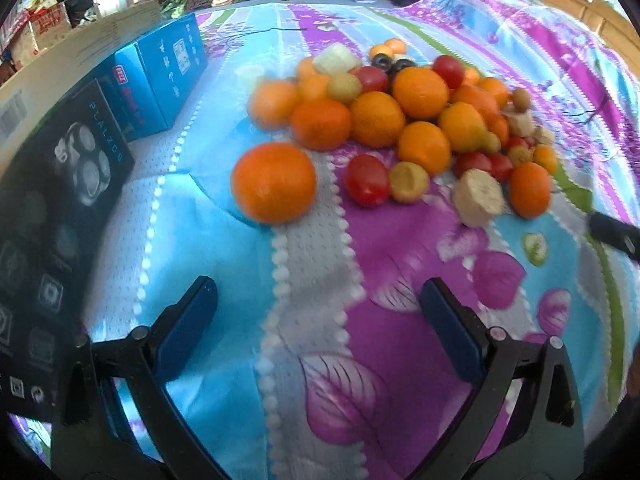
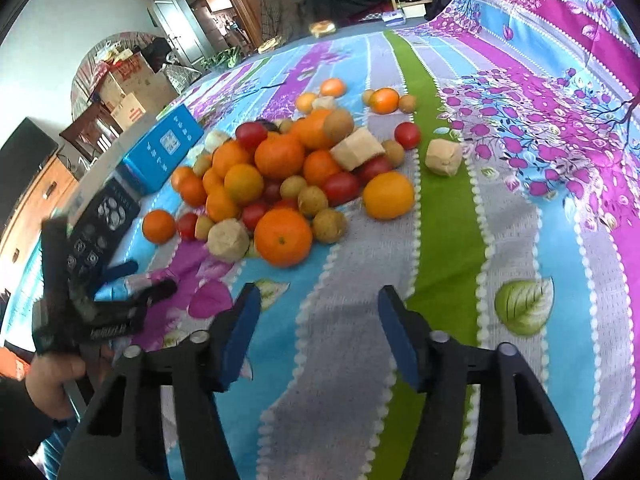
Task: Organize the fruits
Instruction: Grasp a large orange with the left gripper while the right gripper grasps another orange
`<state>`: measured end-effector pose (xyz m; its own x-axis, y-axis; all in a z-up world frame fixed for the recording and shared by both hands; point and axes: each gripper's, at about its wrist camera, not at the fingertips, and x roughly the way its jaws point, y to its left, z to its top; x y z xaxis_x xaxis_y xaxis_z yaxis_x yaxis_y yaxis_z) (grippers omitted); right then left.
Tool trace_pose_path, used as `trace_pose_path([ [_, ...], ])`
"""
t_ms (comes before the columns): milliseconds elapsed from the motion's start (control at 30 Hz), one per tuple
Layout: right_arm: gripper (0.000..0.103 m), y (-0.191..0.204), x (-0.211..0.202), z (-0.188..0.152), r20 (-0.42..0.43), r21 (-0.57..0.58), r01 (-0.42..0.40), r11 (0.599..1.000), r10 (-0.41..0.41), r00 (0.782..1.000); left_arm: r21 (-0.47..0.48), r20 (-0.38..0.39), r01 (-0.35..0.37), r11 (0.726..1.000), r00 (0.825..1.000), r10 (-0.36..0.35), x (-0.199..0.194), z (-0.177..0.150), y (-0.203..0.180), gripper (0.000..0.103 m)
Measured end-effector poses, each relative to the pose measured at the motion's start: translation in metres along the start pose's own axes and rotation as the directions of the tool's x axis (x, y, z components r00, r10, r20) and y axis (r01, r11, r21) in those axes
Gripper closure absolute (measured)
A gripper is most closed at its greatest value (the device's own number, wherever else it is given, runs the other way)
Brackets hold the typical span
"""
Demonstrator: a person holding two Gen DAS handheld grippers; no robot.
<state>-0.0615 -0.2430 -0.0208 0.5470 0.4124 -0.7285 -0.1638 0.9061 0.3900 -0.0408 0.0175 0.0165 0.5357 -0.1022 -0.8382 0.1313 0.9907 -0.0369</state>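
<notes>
Striped floral bedspread (image 1: 312, 264) in blue, purple, grey and green covers the bed that carries everything. Nearest in the left wrist view, the left tongs (image 1: 318, 304) stand wide with nothing between the blue pads. Nearest in the right wrist view, the right tongs (image 2: 318, 308) also gape wide and hold nothing.

Just beyond both lies the fruit pile (image 2: 280, 168), the landmark for the rest. One large orange (image 1: 274, 188) sits alone on the near side of the pile in the left view, with a red tomato (image 1: 366, 180) just beside it. In the right view another big orange (image 2: 283, 237) sits at the pile's near edge, touching a tan wrapped block (image 2: 228, 240).

Counted in the right view, three tan blocks show: that one, one on top of the pile (image 2: 357, 148), and one apart to the pile's right (image 2: 443, 157). Oranges number roughly a dozen or more; blur prevents an exact count, as it does for the tomatoes and the small brown fruits.

Only the right view shows the other tool and the hand (image 2: 52, 380) gripping it, left of the pile. Only the left view shows the dark fruits (image 1: 394, 65) at the pile's far side.

Left of the pile stand a black box (image 1: 60, 208) and, farther, a blue box (image 1: 160, 76). Beyond the pile, cardboard cartons (image 2: 128, 88) are stacked by a doorway.
</notes>
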Motion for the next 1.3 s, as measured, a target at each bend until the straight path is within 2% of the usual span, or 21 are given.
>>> trace_pose_path([
  [200, 0.048, -0.017, 0.011, 0.031, 0.012, 0.095, -0.073, 0.993, 0.072, 0.997, 0.015, 0.007, 0.054, 0.998, 0.999, -0.054, -0.014, -0.008, -0.004, 0.01],
  [267, 0.048, -0.004, 0.009, 0.035, 0.018, 0.038, -0.072, 0.997, 0.071, 0.997, -0.008, 0.011, 0.125, 0.992, 0.992, -0.124, -0.018, -0.006, -0.002, 0.02],
  [333, 0.048, 0.023, 0.008, 0.032, 0.004, -0.056, -0.099, 0.994, 0.099, 0.995, -0.032, 0.026, 0.159, 0.987, 0.987, -0.158, -0.022, -0.001, 0.0, 0.022],
  [433, 0.048, 0.053, 0.017, 0.023, -0.017, -0.145, -0.088, 0.986, 0.086, 0.996, -0.06, 0.066, 0.116, 0.991, 0.992, -0.112, -0.027, 0.007, 0.006, 0.023],
  [533, 0.048, 0.069, 0.024, 0.019, -0.027, -0.135, -0.135, 0.982, 0.133, 0.991, -0.057, 0.096, 0.046, 0.997, 0.995, -0.04, -0.029, 0.013, 0.01, 0.024],
  [600, 0.048, 0.078, 0.034, 0.016, -0.041, -0.14, -0.125, 0.982, 0.12, 0.992, -0.036, 0.103, -0.007, 0.999, 0.995, 0.01, -0.027, 0.015, 0.01, 0.024],
  [800, 0.048, 0.098, 0.043, 0.013, -0.059, -0.155, -0.161, 0.975, 0.154, 0.986, -0.055, 0.119, -0.038, 0.998, 0.992, 0.044, -0.027, 0.014, 0.02, 0.025],
  [867, 0.048, 0.094, 0.053, 0.011, -0.075, -0.128, -0.135, 0.983, 0.126, 0.989, -0.057, 0.117, -0.049, 0.997, 0.992, 0.056, -0.026, 0.014, 0.023, 0.025],
  [900, 0.051, 0.089, 0.057, 0.01, -0.083, -0.116, -0.104, 0.988, 0.094, 0.992, -0.062, 0.115, -0.048, 0.997, 0.992, 0.055, -0.026, 0.013, 0.025, 0.025],
  [1000, 0.052, 0.073, 0.054, 0.012, -0.064, -0.07, -0.079, 0.994, 0.074, 0.995, -0.067, 0.117, -0.048, 0.997, 0.992, 0.056, -0.026, 0.011, 0.03, 0.025],
  [1033, 0.052, 0.072, 0.052, 0.013, -0.052, -0.076, -0.039, 0.996, 0.035, 0.998, -0.067, 0.117, -0.048, 0.997, 0.992, 0.055, -0.026, 0.01, 0.03, 0.025],
  [1067, 0.052, 0.071, 0.049, 0.014, -0.041, -0.071, -0.031, 0.997, 0.029, 0.999, -0.066, 0.115, -0.045, 0.997, 0.992, 0.052, -0.025, 0.01, 0.031, 0.025],
  [1167, 0.052, 0.072, 0.025, 0.015, 0.036, -0.089, -0.041, 0.995, 0.044, 0.998, -0.069, 0.121, -0.037, 0.997, 0.992, 0.045, -0.028, 0.012, 0.032, 0.025],
  [1233, 0.052, 0.07, 0.012, 0.014, 0.081, -0.123, 0.013, 0.992, -0.003, 0.997, -0.063, 0.128, -0.033, 0.997, 0.991, 0.041, -0.029, 0.014, 0.032, 0.025],
  [1300, 0.052, 0.062, 0.015, 0.015, 0.077, -0.125, 0.059, 0.99, -0.05, 0.996, -0.054, 0.131, -0.033, 0.998, 0.991, 0.04, -0.028, 0.017, 0.032, 0.025],
])
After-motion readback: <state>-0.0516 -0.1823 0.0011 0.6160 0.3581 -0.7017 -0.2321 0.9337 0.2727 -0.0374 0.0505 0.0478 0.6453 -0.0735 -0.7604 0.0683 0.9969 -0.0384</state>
